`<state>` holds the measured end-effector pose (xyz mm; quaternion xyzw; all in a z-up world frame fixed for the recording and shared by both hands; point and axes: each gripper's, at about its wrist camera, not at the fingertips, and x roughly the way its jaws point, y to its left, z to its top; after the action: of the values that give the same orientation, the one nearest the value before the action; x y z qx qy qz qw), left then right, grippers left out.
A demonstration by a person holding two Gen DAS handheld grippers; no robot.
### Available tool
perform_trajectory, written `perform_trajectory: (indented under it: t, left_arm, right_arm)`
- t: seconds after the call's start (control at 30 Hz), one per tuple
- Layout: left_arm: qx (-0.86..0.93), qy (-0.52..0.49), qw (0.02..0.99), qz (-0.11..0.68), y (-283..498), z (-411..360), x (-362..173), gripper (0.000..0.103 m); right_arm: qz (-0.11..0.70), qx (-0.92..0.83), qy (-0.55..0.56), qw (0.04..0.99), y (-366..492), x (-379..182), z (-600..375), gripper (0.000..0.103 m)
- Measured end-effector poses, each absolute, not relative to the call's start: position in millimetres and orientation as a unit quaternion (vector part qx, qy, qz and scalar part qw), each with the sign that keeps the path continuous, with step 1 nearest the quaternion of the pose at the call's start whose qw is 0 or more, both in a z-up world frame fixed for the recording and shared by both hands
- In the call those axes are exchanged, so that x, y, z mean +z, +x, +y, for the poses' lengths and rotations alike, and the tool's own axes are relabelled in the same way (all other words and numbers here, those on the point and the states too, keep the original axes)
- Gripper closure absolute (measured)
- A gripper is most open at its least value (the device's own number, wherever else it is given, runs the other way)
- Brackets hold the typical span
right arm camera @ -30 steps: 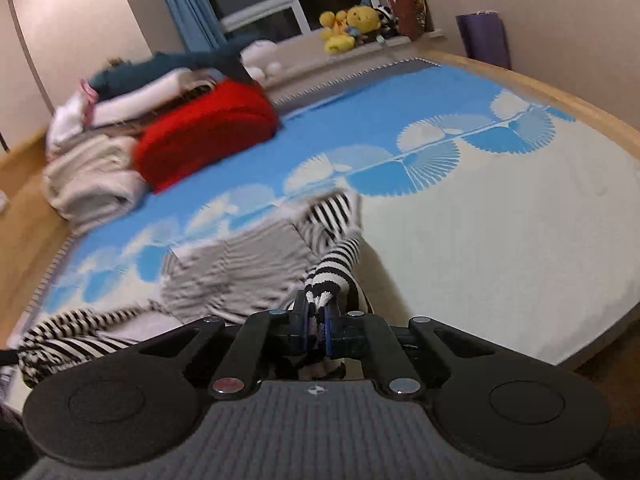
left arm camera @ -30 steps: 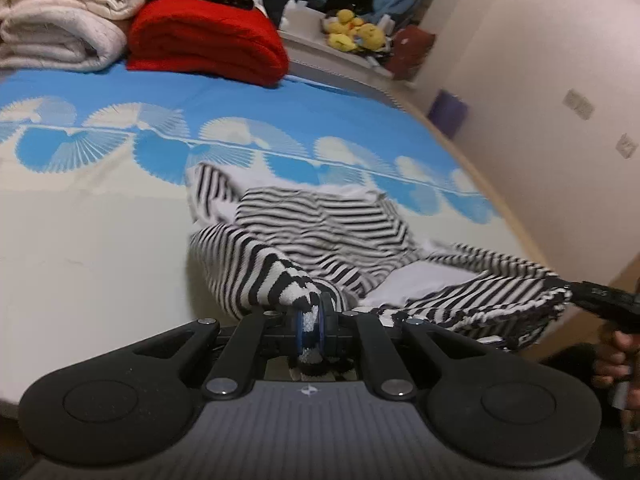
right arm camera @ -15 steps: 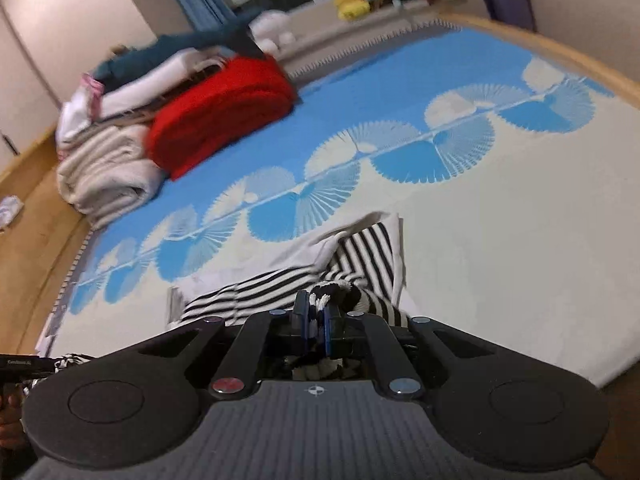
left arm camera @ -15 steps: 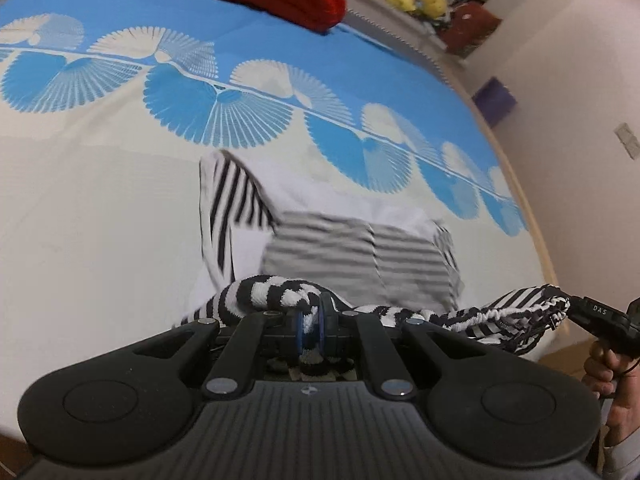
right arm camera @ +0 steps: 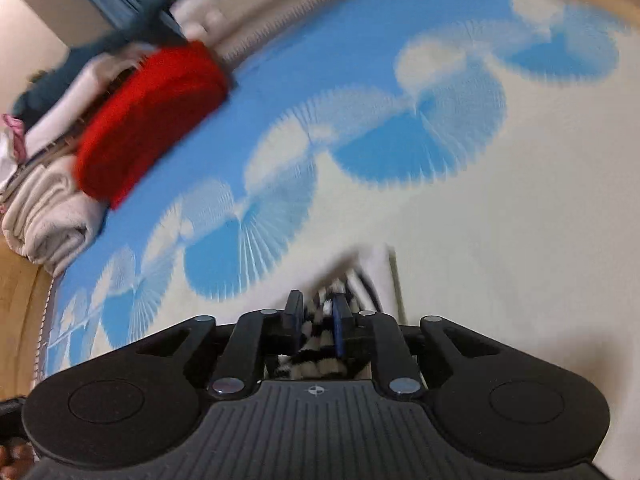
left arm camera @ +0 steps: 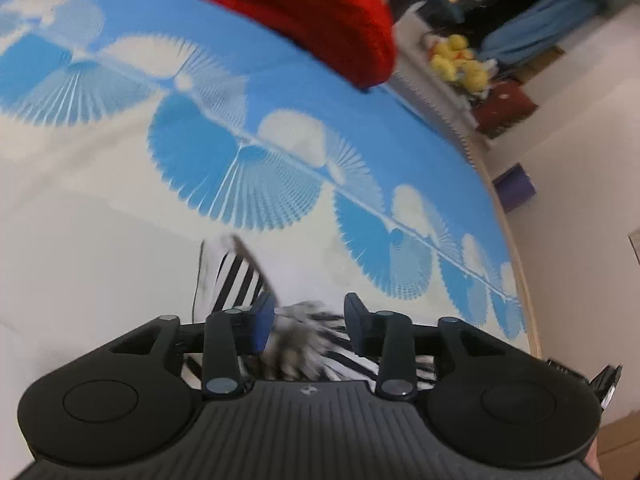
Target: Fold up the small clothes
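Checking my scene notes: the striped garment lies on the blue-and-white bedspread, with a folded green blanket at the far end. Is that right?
Not quite: the folded blanket is red, not green, as the left wrist view shows. The striped garment does lie on the blue-and-white bedspread, with the blanket at the far end.

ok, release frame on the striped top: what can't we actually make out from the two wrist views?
- Striped garment, left wrist view: most of it lies behind the gripper body, and the cloth between the opening left gripper is motion-blurred, so the fold's outcome is unreadable.
- Right wrist view: whether the opening right gripper pads touch the cloth; blur and the narrow gap hide it.
- Stacked towels: smeared and cut by the left edge.
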<state>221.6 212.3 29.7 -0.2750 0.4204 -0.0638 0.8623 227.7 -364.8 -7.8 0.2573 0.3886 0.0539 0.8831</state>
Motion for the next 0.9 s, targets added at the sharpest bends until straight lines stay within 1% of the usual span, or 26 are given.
perform_trajectory:
  t: [0.03,0.07,0.17,0.2,0.23,0.3,0.33,0.37,0.5,0.6,0.67,0.87,0.9]
  left_arm:
    - [-0.070,-0.268,0.864,0.420,220.0,209.6,31.2,0.061]
    - [-0.075,-0.258,0.865,0.424,219.3,206.9,30.1,0.061]
    - [-0.074,-0.191,0.870,0.449,213.7,192.3,22.7,0.054]
    - [-0.071,-0.163,0.873,0.454,211.1,185.6,20.5,0.049]
    - [-0.070,-0.139,0.875,0.458,207.9,181.4,16.8,0.044]
    - [-0.068,-0.093,0.877,0.467,202.4,169.9,6.5,0.041]
    - [-0.066,-0.070,0.877,0.470,201.8,163.8,2.2,0.041]
    - [-0.065,-0.049,0.879,0.471,200.9,158.0,-1.8,0.041]
    - [-0.062,0.008,0.884,0.462,199.8,143.8,-16.3,0.041]
    - [-0.046,0.026,0.884,0.465,209.4,138.5,-24.6,0.041]
    - [-0.037,0.028,0.891,0.452,214.9,135.0,-23.5,0.041]
    - [-0.033,0.050,0.898,0.436,234.9,123.1,-26.7,0.041]
    - [-0.033,0.050,0.900,0.431,237.7,122.4,-25.8,0.044]
  right_arm:
    - [0.378,0.052,0.249,0.890,224.6,-4.1,-366.9,0.077]
    - [0.376,0.051,0.245,0.892,222.5,-2.9,-368.8,0.077]
    - [0.386,0.059,0.218,0.894,214.4,-5.2,-367.9,0.077]
    - [0.390,0.066,0.202,0.896,212.3,-7.1,-366.2,0.077]
    - [0.395,0.075,0.182,0.897,208.4,-8.5,-363.1,0.075]
    - [0.402,0.088,0.144,0.900,203.5,-12.4,-358.7,0.068]
    - [0.406,0.091,0.120,0.901,200.3,-15.5,-354.2,0.062]
    - [0.409,0.090,0.098,0.903,198.0,-17.3,-349.3,0.060]
    - [0.397,0.097,0.019,0.912,191.5,-21.9,-327.1,0.059]
    - [0.395,0.113,-0.019,0.912,196.1,-27.3,-308.6,0.059]
    - [0.401,0.129,-0.043,0.906,200.7,-33.9,-295.4,0.059]
    - [0.437,0.157,-0.056,0.884,221.3,-48.8,-270.2,0.059]
    - [0.438,0.159,-0.059,0.883,223.8,-49.9,-266.7,0.059]
